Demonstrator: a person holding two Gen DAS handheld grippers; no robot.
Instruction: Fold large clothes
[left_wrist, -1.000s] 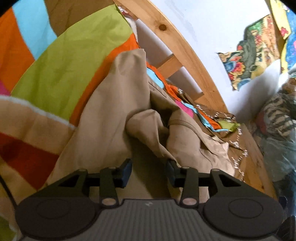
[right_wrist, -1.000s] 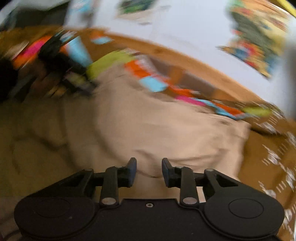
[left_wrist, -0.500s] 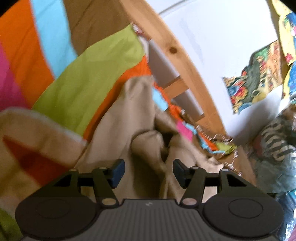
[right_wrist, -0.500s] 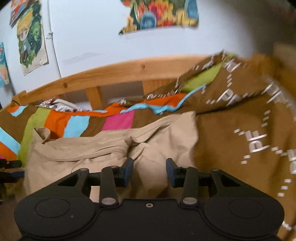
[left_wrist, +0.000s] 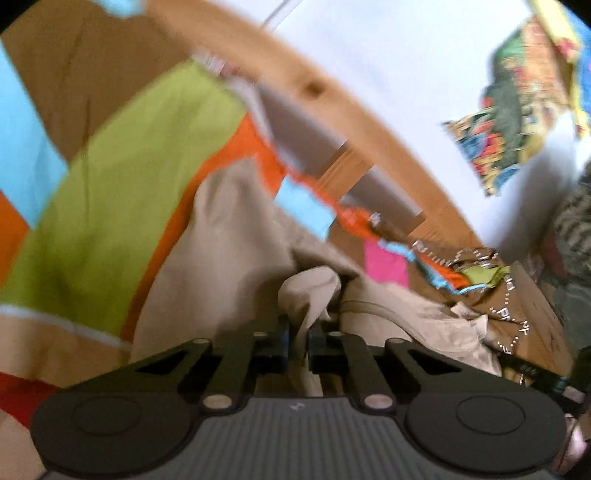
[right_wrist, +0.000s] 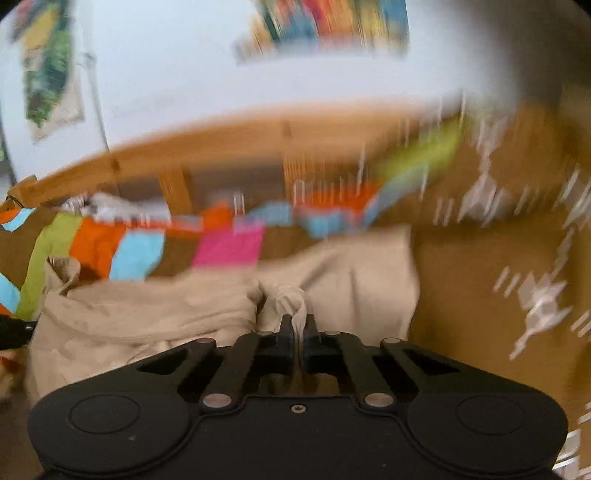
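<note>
A large beige garment (left_wrist: 225, 258) lies crumpled on a bed with a bright patchwork cover (left_wrist: 122, 177). In the left wrist view my left gripper (left_wrist: 298, 338) is shut on a bunched fold of that beige cloth, which bulges up between the fingers. The right wrist view shows the same beige garment (right_wrist: 147, 314) spread to the left and ahead. There my right gripper (right_wrist: 297, 328) is shut on a pinched tuft of its cloth. Both views are blurred by motion.
A wooden bed rail (left_wrist: 332, 107) runs behind the garment, with a pale wall and colourful posters (left_wrist: 506, 110) beyond. A brown blanket with white markings (right_wrist: 498, 295) covers the bed at the right. Striped clothing (left_wrist: 572, 221) sits at the far right edge.
Both grippers stood open over the beige cloth half a second ago. Now each has shut on a fold of it, and both views are smeared by movement.
</note>
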